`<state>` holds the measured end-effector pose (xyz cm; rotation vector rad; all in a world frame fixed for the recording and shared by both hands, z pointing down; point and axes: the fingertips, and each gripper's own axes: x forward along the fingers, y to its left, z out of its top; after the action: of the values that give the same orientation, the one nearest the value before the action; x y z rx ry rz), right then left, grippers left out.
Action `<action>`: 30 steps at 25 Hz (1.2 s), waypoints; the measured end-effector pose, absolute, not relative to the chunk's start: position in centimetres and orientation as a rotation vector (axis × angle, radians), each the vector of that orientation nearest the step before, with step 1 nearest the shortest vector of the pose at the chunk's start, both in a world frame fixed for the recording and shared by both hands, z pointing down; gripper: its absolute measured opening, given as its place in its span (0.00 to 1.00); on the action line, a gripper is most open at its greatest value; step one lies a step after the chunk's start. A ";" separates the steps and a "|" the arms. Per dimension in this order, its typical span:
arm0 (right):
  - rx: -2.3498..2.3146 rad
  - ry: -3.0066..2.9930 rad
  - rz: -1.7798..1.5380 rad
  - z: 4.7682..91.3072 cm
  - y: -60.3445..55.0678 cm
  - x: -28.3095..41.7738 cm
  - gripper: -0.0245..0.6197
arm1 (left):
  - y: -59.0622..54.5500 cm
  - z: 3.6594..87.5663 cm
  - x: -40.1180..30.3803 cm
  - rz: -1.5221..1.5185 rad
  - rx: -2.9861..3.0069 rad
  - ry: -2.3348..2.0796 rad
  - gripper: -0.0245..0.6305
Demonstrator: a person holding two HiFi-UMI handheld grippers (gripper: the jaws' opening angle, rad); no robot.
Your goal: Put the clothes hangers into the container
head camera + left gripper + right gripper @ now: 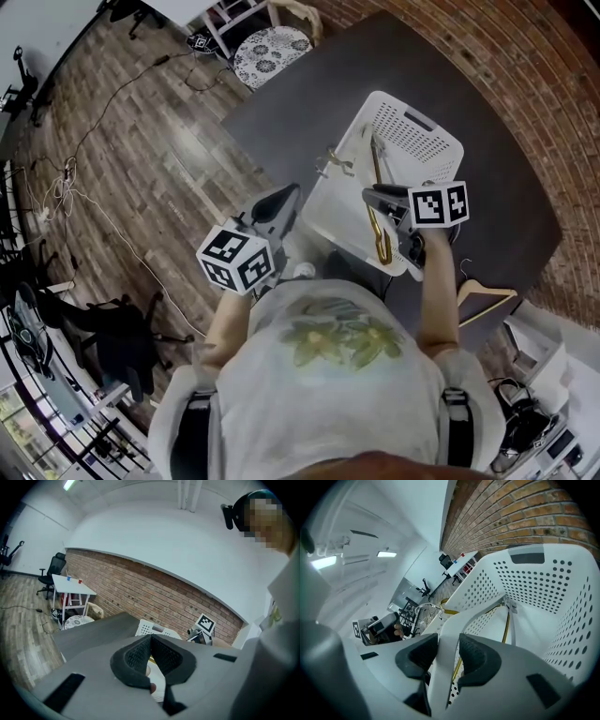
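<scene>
Only the head view shows a wooden hanger [486, 296] lying on the dark table [300, 103], near the white basket [417, 141]. Inside the basket a yellow hanger [377, 220] lies along its length. The right gripper [447, 654] has its jaws wide, with the basket's near rim between them. The left gripper [151, 639] is closed on nothing, to the left of the basket.
</scene>
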<state>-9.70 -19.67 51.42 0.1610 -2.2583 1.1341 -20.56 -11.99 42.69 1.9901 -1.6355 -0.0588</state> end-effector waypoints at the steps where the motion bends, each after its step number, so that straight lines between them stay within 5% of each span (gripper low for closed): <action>1: 0.159 -2.259 1.142 51.5 -19.7 -9.7 0.28 | -12.0 42.7 -20.5 -0.058 1.991 -1.634 0.08; 22: 0.364 -2.331 0.933 49.2 -20.4 -8.8 0.30 | -11.5 42.1 -19.3 -0.056 2.059 -1.575 0.08; 26: 0.437 -2.413 0.845 46.0 -20.6 -7.9 0.14 | -11.3 41.6 -19.0 -0.058 2.083 -1.563 0.08; 30: 0.485 -2.516 0.765 42.4 -19.8 -7.4 0.10 | -11.1 40.9 -18.4 -0.065 2.114 -1.550 0.08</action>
<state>-7.39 -19.79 42.41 0.4847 -2.5161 0.7648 -18.44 -11.09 40.93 2.1139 -1.5496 -0.0650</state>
